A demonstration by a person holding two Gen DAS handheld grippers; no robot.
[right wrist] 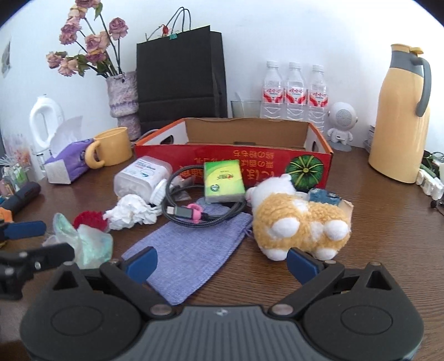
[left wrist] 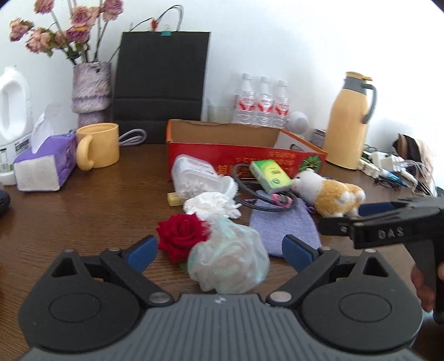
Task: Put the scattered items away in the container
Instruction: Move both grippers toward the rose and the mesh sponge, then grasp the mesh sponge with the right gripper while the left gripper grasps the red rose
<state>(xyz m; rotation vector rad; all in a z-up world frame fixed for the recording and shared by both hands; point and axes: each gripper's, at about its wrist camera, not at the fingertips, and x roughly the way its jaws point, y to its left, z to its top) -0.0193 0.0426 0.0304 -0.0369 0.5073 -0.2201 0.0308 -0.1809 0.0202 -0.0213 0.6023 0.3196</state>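
Black tool (left wrist: 219, 250) — blue pads (left wrist: 143, 251)

The box (right wrist: 233, 163) is red with yellow lettering and a green pumpkin print. The plush (right wrist: 299, 222) is tan and white, the pouch (right wrist: 188, 250) lavender, the rose (left wrist: 180, 236) deep red, the mug (left wrist: 100, 144) yellow, the bag (right wrist: 177, 75) black.

Both views are running bright and even, diffuse daylight, shadows staying soft. Overexposure is washing out the plain white wall (left wrist: 305, 41) toward 1 o'clock in the left wrist view. Motion blur is softening the dried pink roses (left wrist: 69, 25) at 11 o'clock there. Fisheye is bending the brown wooden table (right wrist: 388, 236), corners vignetting black.
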